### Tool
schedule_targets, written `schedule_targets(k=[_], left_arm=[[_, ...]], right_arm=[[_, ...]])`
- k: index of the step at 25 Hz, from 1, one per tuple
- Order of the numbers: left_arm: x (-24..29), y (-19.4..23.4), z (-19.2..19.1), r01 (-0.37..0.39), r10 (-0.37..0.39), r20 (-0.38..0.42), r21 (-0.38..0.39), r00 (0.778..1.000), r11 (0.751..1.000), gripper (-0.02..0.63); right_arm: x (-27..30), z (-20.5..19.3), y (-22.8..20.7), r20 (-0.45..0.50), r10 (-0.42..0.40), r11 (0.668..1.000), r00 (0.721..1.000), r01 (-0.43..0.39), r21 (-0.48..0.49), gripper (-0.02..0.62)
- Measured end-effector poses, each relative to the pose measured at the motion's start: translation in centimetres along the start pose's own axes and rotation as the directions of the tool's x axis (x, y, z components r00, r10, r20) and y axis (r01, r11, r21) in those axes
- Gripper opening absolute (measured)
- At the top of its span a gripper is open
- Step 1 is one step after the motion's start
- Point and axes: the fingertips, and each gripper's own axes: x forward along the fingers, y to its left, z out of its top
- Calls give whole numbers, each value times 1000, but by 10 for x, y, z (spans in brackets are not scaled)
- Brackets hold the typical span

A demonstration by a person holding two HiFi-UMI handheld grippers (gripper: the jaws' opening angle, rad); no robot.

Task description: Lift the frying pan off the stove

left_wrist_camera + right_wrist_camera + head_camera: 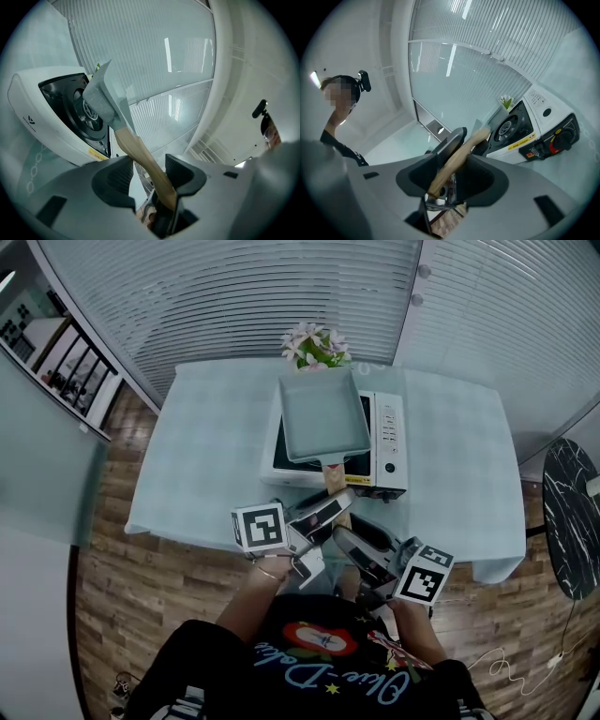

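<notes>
clamping left gripper (pixel 149 172) jaws and right gripper (pixel 451 176) jaws on wooden handle (pixel 335 478); holding square frying pan (pixel 322 414) over white stove (pixel 388 441), mid-table (pixel 202 460), flowers (pixel 314 345) behind.

Head view: steeply down. Gripper views: close, level along jaws; share stove (pixel 42 131), pan handle (pixel 140 157).

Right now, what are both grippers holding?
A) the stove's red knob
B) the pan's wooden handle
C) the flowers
B: the handle runs between the jaws of the left gripper, and its end sits in the right gripper too.
</notes>
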Motion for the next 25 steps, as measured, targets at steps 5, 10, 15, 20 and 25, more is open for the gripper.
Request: schedule_targets(k=[5,10,15,20,25], left_arm=[[-2,-13,1,0,0,-14,19,1000,1000,209],[-4,-32,3,22,-20,-24,56,1000,998,209],[-6,-46,4,29,-28,-18,55,999,998,209],[-9,-59,4,50,-48,-26,78,999,996,209],[-11,-63,4,50,-48,-36,84,998,995,209]], right_arm=[[-1,3,12,13,5,1000,1000,-5,-17,184],[-4,9,28,31,14,998,999,-13,-55,186],[-7,15,42,51,31,997,998,-27,-74,188],[-9,18,55,67,41,995,997,-35,-93,189],[-8,17,59,69,38,994,997,-31,-105,192]])
